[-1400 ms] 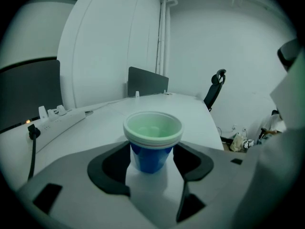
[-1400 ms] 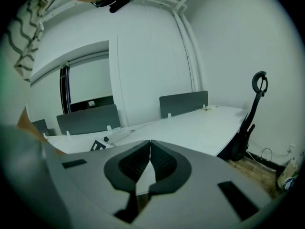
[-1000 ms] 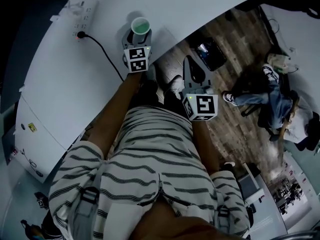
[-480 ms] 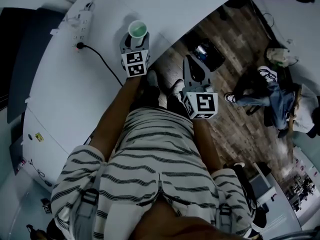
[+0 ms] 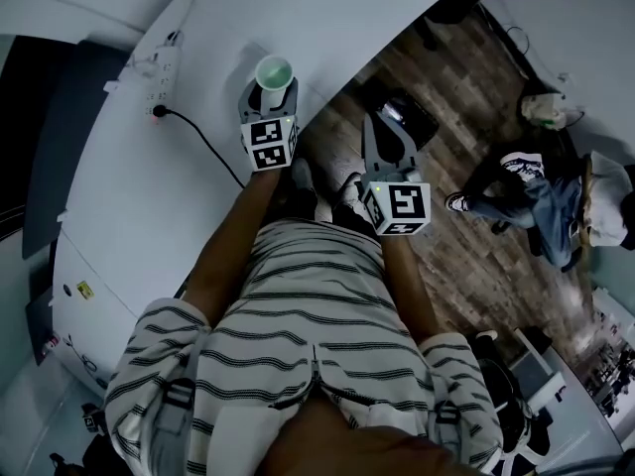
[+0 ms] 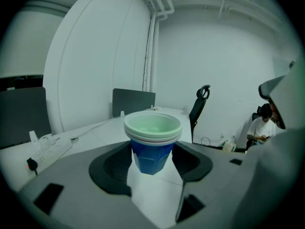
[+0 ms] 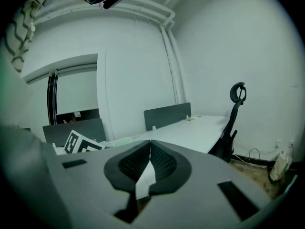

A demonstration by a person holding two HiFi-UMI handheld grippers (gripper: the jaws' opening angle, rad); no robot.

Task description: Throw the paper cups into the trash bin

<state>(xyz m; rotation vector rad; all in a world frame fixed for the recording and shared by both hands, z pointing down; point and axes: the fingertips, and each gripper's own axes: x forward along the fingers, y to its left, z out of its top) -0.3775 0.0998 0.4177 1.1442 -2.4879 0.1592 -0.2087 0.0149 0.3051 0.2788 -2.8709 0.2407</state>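
You are holding a nested stack of paper cups (image 6: 152,136) in the left gripper (image 6: 152,162), whose jaws are standing wide and pressing on the blue lower body of the outermost cup. The stack is hanging upright just above the white desk (image 5: 327,18), near its edge on your side. The right gripper (image 7: 149,163) is carrying nothing, its jaws closed together, and it is reaching out over the wooden floor beyond that edge. What I am taking for the trash bin (image 5: 405,117) is a dark open container on the floor just off the desk edge, ahead of the right gripper. The risks, as I judge them: the pads are gripping only the outer cup on a tapered wall, so any tilt on the way over may be letting the inner cups slide out. Squeezing harder may be buckling the thin paper. The left arm is also having to swing across toward the bin on the side where the right gripper is pointing, so the two could be knocking together. Counting: one stack showing what looks like three rims — I cannot tell the exact number — two grippers, one bin, one power strip (image 5: 159,58) with one black cable (image 5: 203,117) on the desk's left part, and one seated person (image 5: 541,191) well apart.
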